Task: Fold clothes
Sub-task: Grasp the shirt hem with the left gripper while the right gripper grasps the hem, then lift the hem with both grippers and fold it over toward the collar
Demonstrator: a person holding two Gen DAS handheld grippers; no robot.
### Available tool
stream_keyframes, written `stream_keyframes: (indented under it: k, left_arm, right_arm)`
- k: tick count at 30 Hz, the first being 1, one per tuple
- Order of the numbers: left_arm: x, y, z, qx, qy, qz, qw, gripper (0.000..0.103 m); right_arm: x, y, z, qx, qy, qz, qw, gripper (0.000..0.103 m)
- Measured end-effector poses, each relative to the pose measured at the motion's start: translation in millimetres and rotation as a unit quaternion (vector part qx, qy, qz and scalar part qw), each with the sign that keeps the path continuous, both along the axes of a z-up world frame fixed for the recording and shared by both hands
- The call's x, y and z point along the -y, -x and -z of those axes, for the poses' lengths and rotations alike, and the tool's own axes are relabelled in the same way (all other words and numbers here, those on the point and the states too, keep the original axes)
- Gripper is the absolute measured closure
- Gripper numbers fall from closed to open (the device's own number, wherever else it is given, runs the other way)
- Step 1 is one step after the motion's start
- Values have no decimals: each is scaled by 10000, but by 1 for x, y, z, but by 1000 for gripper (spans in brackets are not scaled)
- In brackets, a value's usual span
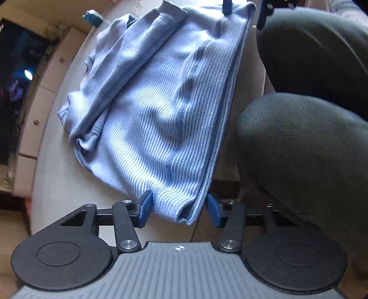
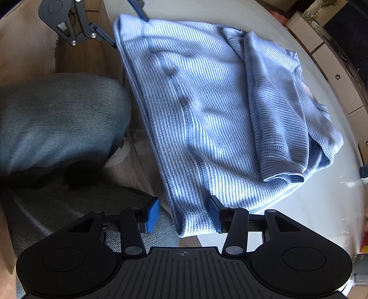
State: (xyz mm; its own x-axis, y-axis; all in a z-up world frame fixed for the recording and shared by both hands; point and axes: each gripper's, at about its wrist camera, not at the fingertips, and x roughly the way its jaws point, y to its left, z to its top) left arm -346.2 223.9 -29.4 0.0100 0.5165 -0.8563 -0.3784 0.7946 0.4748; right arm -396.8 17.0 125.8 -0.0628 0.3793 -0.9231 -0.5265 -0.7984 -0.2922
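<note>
This looks like a home, probably a living or dining room. A striped garment (image 1: 156,110) lies on a pale round table (image 2: 310,200), and a person's knee (image 2: 59,119) in trousers sits against the table edge, over a wood-look floor (image 2: 89,55). Along the wall runs a low cabinet (image 2: 331,55) with small round knobs, carrying a vase with sprigs (image 2: 322,9) beside a dark screen-like panel (image 2: 352,27). Sunlight falls in patches across the cloth and tabletop, as daylight would from a window.
</note>
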Motion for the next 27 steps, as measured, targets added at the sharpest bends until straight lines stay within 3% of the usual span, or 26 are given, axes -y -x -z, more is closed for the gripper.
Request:
stream_keyframes:
  k: [2,4,7,8,15,27]
  left_arm:
    - [-1,1,-4,98,80,-63,9999,64]
    - [-1,1,-10,194,115,-102,9997,73]
    - [-8,3,-25,435,207,-210,9986,82]
    - [-11,4,-30,529,249,-256,9980,89]
    - [-23,2,-58,680,236,-259,9971,91]
    - [-80,1,-103,426,41,-236,9988,92]
  right_arm:
    - [1,2,1,65,-35,5,10000,57]
    - [2,2,0,118,-70,20,9999,66]
    - [-2,-3,-8,26,-2,150,9999,93]
    - [-4,-5,-12,-20,46,192,9998,96]
    - [-5,-14,-36,-264,-123,328,9990,98]
    - [-35,-18,-92,-97,-826,186,9964,99]
